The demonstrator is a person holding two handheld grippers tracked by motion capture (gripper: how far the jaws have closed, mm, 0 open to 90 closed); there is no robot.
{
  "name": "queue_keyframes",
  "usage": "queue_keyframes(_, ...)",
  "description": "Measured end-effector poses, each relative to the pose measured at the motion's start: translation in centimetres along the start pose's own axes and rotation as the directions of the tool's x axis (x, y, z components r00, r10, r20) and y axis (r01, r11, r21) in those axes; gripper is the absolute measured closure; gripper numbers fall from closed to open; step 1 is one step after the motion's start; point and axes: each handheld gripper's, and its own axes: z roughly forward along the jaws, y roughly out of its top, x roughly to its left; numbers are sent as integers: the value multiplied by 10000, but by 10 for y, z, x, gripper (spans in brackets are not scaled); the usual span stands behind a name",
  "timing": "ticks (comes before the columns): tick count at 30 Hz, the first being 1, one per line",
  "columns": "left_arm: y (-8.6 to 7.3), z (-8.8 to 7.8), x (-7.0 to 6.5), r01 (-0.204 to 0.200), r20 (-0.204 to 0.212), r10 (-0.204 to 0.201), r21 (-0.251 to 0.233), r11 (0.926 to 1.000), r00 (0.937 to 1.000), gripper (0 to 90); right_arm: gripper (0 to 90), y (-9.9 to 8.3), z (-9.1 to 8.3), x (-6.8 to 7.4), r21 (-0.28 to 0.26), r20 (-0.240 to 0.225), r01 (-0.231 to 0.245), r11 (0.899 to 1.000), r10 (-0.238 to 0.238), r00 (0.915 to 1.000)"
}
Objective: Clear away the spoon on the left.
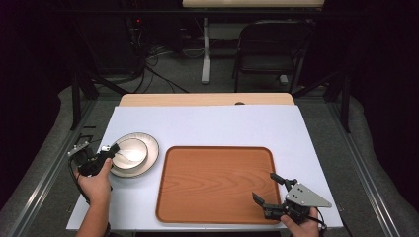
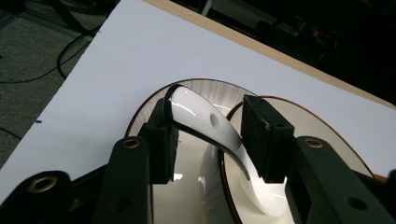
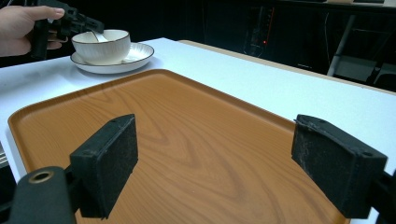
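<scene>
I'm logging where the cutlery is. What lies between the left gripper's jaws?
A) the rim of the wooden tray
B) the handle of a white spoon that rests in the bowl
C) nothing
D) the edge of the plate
B: in the left gripper view the white spoon handle runs between the left gripper pads, its other end down in the bowl.

Bright tabletop (dark, dim surroundings)

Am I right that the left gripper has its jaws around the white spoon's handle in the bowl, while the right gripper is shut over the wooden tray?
Not quite. The right gripper is open: the right gripper view shows its jaws wide apart over the wooden tray, with nothing between them. The rest holds: the left gripper has the white spoon handle between its jaws at the bowl.
</scene>
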Motion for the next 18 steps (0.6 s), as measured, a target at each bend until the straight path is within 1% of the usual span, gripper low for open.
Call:
queue_keyframes(1,-1,1,0,-13,-20,13,-95,10000,10000,582,142,0,0,0,5,-1,-2,10000,2,10000)
queue_keyframes(5,-1,1,0,-86,-6,86,-178,9998,10000,603,141,0,0,0,17,-11,-16,10000,16,10000)
queue_keyframes(6,-1,0,0,-188,-9,188,-113,9998,9998,609,141,0,0,0,20,-8,-21,10000,21,10000)
queue_keyframes(7,-1,0,0,-188,-9,188,-113,9998,9998,616,141,0,0,0,20,-8,-21,10000,21,10000)
queue_keyframes(9,0,-2,-2,-283,-87,280,-247,9993,9996,632,142,0,0,0,7,-16,-6,10000,6,10000)
queue_keyframes(12,1,-3,-3,-374,-116,371,-261,9990,9992,655,141,0,0,0,11,-15,-11,10000,11,10000)
queue_keyframes(15,2,-6,-4,-516,-165,510,-402,9979,9986,679,141,0,1,0,18,-19,-49,10000,49,10000)
queue_keyframes(17,4,-8,-6,-646,-175,639,-406,9971,9978,696,141,0,1,0,-1,-13,-46,10000,46,10000)
queue_keyframes(18,4,-8,-6,-646,-175,639,-406,9971,9978,701,141,0,1,0,-6,-14,-56,10000,56,10000)
